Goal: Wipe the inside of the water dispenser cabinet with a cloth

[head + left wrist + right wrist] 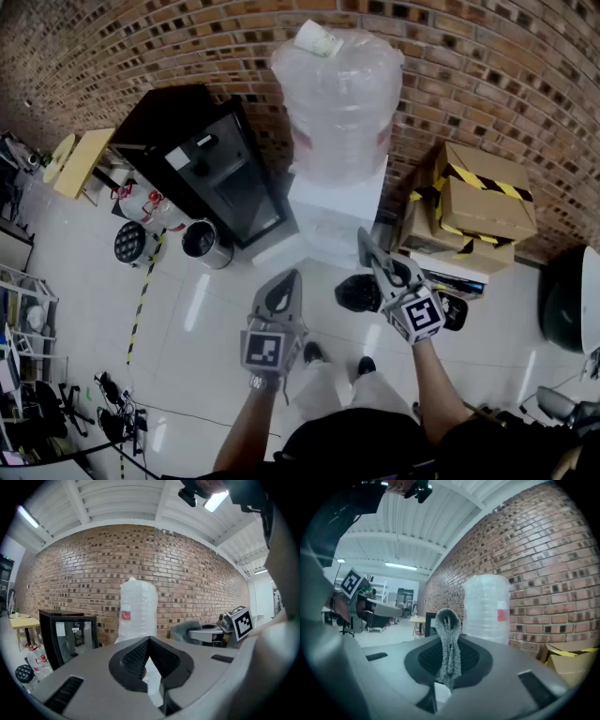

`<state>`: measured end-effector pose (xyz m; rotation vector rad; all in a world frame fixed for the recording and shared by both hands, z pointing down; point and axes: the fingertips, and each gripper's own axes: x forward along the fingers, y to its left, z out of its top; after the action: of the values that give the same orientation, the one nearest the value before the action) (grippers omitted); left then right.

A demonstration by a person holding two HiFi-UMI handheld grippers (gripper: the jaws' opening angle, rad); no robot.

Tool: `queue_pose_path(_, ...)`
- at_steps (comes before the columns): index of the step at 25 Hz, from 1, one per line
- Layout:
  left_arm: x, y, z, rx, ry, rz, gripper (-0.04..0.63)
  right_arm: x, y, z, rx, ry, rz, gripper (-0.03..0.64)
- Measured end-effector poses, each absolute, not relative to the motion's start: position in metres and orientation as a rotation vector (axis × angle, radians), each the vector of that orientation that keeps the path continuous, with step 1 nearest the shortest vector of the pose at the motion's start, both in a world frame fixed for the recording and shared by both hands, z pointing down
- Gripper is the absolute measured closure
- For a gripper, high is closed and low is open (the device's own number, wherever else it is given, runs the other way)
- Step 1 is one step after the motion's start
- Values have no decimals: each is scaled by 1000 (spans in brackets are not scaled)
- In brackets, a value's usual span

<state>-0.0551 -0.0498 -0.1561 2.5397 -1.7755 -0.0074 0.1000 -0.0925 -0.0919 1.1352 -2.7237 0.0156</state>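
The white water dispenser stands against the brick wall with a clear plastic bottle on top. The bottle also shows in the left gripper view and the right gripper view. My right gripper is held in front of the dispenser's lower body. It is shut on a grey fuzzy cloth, which sticks up past the tips of the right gripper. My left gripper is lower and to the left, over the floor. The left gripper is shut with nothing in it.
A black glass-door cabinet stands left of the dispenser, with a metal bin and red fire extinguishers near it. Cardboard boxes are stacked to the right. A dark bundle lies on the white tile floor.
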Motion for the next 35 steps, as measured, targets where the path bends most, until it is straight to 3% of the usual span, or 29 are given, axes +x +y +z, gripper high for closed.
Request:
queue_pose_path(8,-86,-110,-32,2609,-1693,90,594,62,-185,69,1091,-2692,14,592)
queue_pose_path(19,-98,-168,308,2598,-1692,77,594,5,-204,449,726,-2786,-68,592)
queue_pose_path(24,-107,-177,422,2670,-1703,128,593,-12,-225,621,714,-2728,-99,592)
queue_pose_path(28,-106,-183,477,2692,-1709,64,593,-10,-295,670,1023,-2721,-39,592)
queue_pose_path(35,-108,-175,520,2664,-1697,-2,594,-18,-378,668,1290,-2741,-1,592)
